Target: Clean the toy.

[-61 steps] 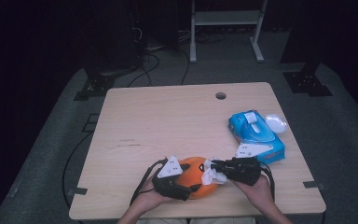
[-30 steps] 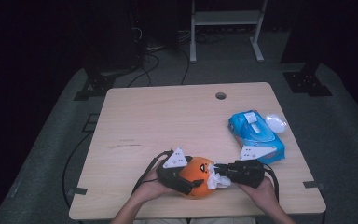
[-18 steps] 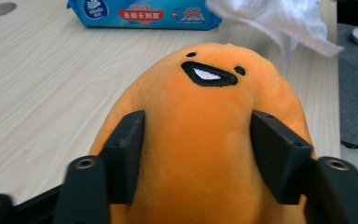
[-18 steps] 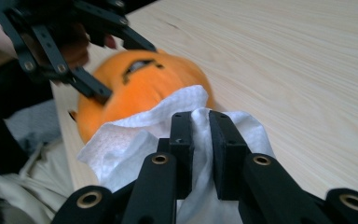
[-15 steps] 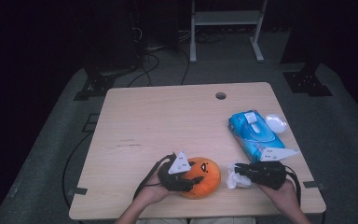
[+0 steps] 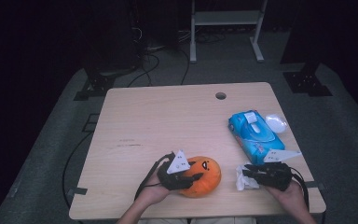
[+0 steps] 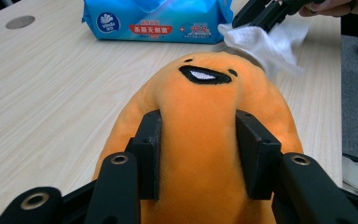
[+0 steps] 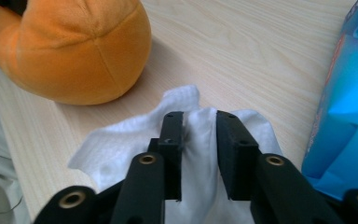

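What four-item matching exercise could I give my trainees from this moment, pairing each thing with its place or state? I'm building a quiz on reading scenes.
Things:
1. round orange plush toy with a stitched face
2. crumpled white wipe
3. blue pack of wet wipes
4. round hole in the wooden table

Places or states:
A. lying untouched near the table's right edge
B. squeezed between the left gripper jaws
C. near the far edge of the tabletop
D. pinched by the right gripper

Pairs: 1-B, 2-D, 3-A, 4-C
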`<state>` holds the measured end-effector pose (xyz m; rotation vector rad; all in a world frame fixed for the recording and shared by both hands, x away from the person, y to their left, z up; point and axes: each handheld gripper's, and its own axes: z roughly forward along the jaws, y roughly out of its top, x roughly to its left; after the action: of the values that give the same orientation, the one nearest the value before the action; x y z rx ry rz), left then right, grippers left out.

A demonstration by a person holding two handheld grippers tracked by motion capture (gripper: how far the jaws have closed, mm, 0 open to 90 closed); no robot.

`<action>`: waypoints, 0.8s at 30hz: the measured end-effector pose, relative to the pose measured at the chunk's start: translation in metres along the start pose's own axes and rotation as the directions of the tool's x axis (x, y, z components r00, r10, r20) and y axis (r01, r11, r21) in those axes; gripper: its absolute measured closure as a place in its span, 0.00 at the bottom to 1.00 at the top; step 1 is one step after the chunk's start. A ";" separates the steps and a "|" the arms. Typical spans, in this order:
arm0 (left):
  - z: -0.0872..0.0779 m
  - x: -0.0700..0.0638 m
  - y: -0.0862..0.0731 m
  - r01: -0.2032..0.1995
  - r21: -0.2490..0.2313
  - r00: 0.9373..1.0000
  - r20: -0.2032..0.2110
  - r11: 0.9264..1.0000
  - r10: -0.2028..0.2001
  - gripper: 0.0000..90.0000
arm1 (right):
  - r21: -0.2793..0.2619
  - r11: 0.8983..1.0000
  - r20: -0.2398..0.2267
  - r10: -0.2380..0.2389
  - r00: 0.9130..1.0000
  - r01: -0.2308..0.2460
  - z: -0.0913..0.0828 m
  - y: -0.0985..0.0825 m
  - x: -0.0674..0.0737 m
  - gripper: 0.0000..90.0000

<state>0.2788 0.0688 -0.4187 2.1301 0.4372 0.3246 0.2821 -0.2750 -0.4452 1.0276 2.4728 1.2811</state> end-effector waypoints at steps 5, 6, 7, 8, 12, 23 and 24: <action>-0.001 0.002 0.003 -0.006 0.000 1.000 -0.012 1.000 0.006 0.64 | -0.029 0.999 -0.009 0.022 1.000 -0.023 -0.001 0.000 -0.002 0.71; -0.001 0.003 0.003 -0.007 -0.001 1.000 -0.016 1.000 0.006 0.64 | -0.028 0.999 -0.009 0.024 1.000 -0.024 0.000 -0.001 -0.002 0.70; 0.000 0.005 0.004 -0.005 0.001 1.000 -0.018 1.000 0.005 0.64 | -0.028 0.999 -0.012 0.027 1.000 -0.027 0.000 -0.001 -0.002 0.69; 0.000 0.006 0.004 -0.001 0.001 1.000 -0.021 1.000 0.001 0.64 | -0.029 0.999 -0.014 0.029 0.999 -0.029 0.000 -0.001 -0.002 0.69; 0.002 0.013 0.004 0.023 -0.007 0.999 -0.024 1.000 -0.023 0.65 | -0.040 0.999 -0.017 0.031 0.999 -0.032 -0.001 -0.001 -0.002 0.67; 0.008 0.044 0.015 0.025 0.002 0.994 -0.104 1.000 -0.025 0.66 | -0.054 0.998 -0.019 0.044 0.999 -0.045 -0.001 0.000 -0.001 0.65; 0.008 0.047 0.017 0.024 0.002 0.993 -0.117 1.000 -0.023 0.66 | -0.054 0.998 -0.021 0.044 0.999 -0.045 -0.001 0.000 0.000 0.64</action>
<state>0.3274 0.0741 -0.4057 2.1149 0.5302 0.4365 0.2823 -0.2755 -0.4446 1.0677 2.4283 1.3699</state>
